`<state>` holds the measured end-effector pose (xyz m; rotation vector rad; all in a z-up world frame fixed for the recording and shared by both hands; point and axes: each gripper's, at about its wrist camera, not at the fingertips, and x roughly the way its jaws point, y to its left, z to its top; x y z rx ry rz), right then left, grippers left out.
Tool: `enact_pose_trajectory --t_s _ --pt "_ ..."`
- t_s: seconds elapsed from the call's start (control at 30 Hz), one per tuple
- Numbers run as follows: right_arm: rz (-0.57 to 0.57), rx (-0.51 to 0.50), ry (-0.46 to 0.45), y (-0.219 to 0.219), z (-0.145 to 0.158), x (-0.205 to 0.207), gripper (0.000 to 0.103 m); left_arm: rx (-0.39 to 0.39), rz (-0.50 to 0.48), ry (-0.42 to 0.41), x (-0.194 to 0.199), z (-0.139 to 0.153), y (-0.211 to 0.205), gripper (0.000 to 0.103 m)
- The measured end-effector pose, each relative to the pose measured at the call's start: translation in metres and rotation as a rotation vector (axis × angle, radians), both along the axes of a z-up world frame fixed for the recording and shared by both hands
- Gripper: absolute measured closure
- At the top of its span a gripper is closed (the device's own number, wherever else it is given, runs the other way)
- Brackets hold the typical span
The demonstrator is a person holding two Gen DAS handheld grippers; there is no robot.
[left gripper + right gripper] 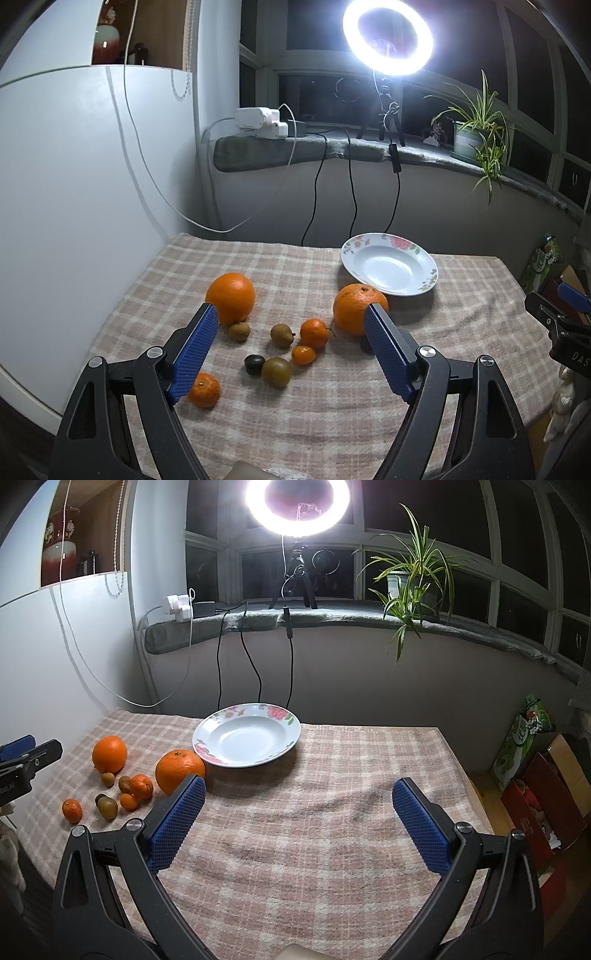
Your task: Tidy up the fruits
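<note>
Fruit lies on a checked tablecloth (314, 417). Two large oranges, one at the left (231, 297) and one near the plate (354, 308), flank several small fruits: mandarins (314, 333), a kumquat (303, 355), brown longans (281, 335), a green-brown kiwi (277, 371) and a dark fruit (254, 364). An empty white flowered plate (391, 291) stands behind. My left gripper (291, 314) is open above the small fruits, holding nothing. My right gripper (297, 788) is open and empty over bare cloth, right of the fruit group (125, 786) and in front of the plate (207, 755).
A white cabinet (74, 221) borders the table's left side. Behind it, a sill holds a ring light (388, 37), a power strip (258, 122) with hanging cables and a potted plant (476, 136). Boxes (535, 782) stand on the floor beyond the table's right edge.
</note>
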<state>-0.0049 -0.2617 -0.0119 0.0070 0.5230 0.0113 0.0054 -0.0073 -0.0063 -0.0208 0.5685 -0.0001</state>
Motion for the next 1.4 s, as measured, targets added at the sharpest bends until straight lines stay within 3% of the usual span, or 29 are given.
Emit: enact_pose_trajectory --t_s 1.4 --pt "0.028 0.036 0.038 0.005 -0.010 0.009 0.000 0.001 -0.009 0.012 0.004 -0.003 -0.002 0.022"
